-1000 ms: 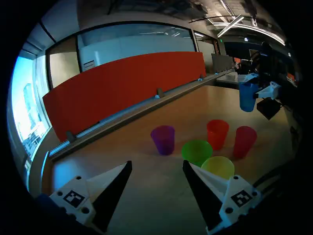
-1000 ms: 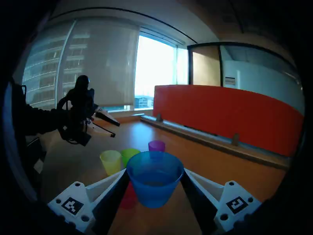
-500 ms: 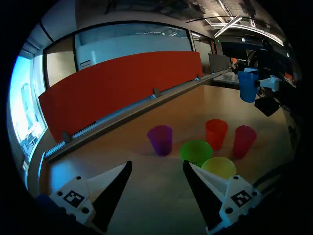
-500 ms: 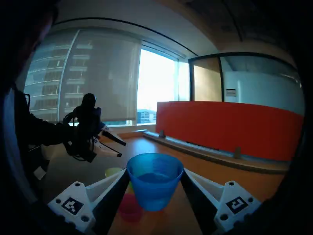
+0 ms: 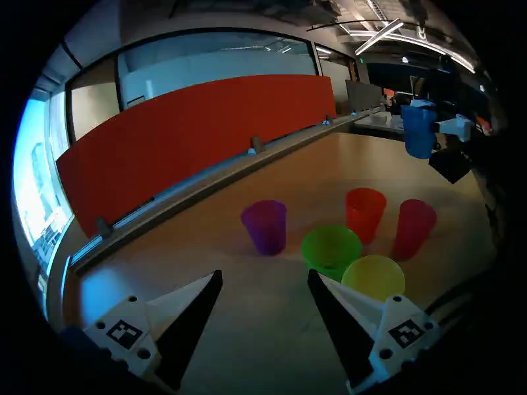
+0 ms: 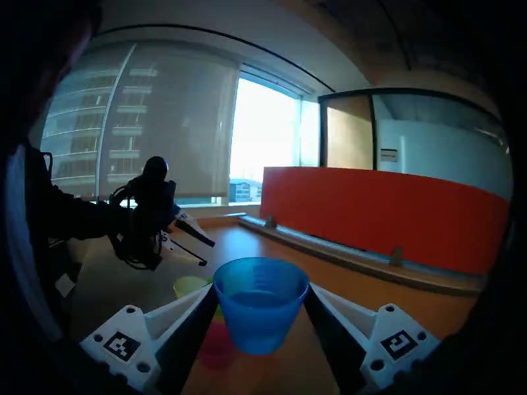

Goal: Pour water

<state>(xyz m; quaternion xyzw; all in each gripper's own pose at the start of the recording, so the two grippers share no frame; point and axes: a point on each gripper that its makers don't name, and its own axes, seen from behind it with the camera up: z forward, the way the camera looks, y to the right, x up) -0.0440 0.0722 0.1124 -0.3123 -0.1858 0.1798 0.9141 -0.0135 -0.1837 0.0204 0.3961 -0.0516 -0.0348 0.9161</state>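
One blue cup (image 6: 261, 313) stays clamped in the right gripper (image 6: 261, 289).

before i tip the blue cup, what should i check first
1. Grip: the right claw has both fingers on the blue cup: ok.
2. Water in the blue cup, cup upright: ok.
3. Blue cup lined up over a target: the pink cup peeks out below it, but the alignment: cannot tell.
4. Cups on the table upright with open mouths, namely the purple cup, green cup, red cup, yellow cup and pink cup: ok.
5. Left claw open, empty and low at the near side of the cups, out of the pour path: ok.
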